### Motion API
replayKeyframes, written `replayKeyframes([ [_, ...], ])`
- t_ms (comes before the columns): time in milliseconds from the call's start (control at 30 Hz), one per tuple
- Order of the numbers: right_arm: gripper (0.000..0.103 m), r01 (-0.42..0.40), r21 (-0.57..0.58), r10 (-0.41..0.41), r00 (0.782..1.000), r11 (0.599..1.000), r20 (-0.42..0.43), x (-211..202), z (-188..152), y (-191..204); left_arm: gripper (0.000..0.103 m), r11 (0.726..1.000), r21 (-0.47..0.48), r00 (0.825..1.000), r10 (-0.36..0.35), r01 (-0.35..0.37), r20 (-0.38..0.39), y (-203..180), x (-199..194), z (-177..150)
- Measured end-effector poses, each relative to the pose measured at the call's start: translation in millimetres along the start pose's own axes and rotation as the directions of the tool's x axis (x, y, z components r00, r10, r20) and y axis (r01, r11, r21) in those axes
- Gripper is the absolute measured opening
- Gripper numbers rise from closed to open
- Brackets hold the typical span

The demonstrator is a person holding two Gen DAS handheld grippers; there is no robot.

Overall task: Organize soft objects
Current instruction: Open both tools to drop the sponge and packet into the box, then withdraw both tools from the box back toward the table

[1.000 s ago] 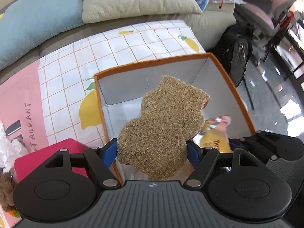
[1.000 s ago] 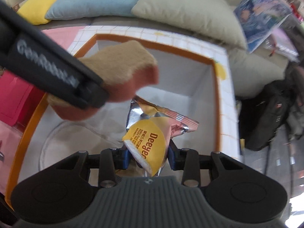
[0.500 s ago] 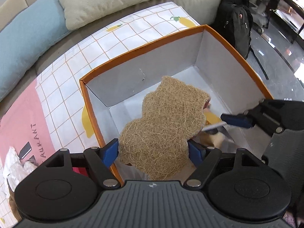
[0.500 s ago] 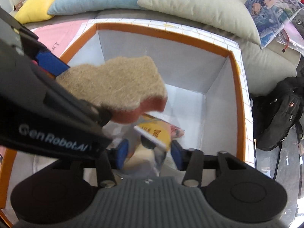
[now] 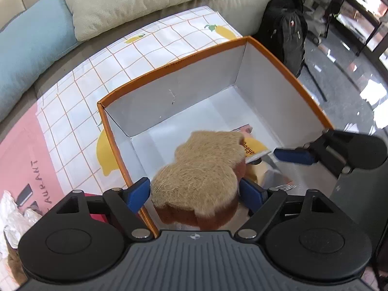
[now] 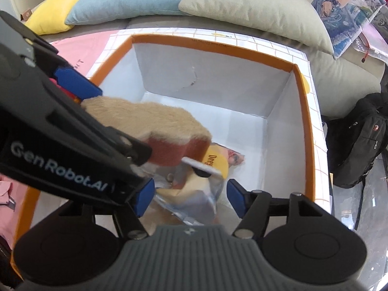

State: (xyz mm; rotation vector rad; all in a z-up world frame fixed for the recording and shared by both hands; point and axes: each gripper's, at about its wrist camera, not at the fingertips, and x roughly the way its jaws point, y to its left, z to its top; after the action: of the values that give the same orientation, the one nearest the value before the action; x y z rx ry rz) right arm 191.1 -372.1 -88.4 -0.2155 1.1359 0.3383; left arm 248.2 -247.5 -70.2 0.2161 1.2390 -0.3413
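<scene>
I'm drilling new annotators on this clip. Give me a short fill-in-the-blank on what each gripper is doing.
1. The left gripper is shut on the ____.
2. The right gripper is ____ around the snack bag.
3. The snack bag lies inside the box with the ____ rim.

Missing words: sponge; open; orange

Box [image 5: 286, 68]: on the tablecloth [image 5: 169, 36], in front of the cushions [image 5: 135, 2].
Snack bag [image 6: 194, 194]: inside the box, on its floor.
Sponge [image 5: 203, 169]: above the box's near part, over the snack bag, between the left gripper's [image 5: 194, 192] fingers.
Right gripper [image 6: 190, 197]: over the snack bag, to the right of the sponge.
Backpack [image 5: 283, 31]: on the floor, right of the box.
</scene>
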Motion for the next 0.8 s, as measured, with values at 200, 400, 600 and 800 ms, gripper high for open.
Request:
replayKeyframes([
  [200,0.069,-0.043,-0.005,0.043,0.999,0.999,0.001,-0.5,0.8,7.4,0.103,0.985,-0.138,0.994,-0.093,0.099,0.050,18.9,-4.8,-0.8],
  [400,0.070,-0.087,0.054,0.086,0.996,0.995,0.019,-3.2,1.9,8.7,0.103,0.957,-0.223,0.977,-0.158,0.188,0.144,32.1,-20.6,-6.4],
  [600,0.063,-0.133,0.100,0.129,0.991,0.986,0.043,-2.6,3.6,9.7,0.103,0.950,-0.239,0.969,-0.157,0.200,0.189,45.6,-36.9,-19.8],
  [800,0.056,-0.143,0.128,0.129,0.985,0.981,0.115,-8.8,7.4,23.2,0.100,0.957,-0.251,0.960,-0.075,0.145,0.268,61.3,-59.8,-42.2],
])
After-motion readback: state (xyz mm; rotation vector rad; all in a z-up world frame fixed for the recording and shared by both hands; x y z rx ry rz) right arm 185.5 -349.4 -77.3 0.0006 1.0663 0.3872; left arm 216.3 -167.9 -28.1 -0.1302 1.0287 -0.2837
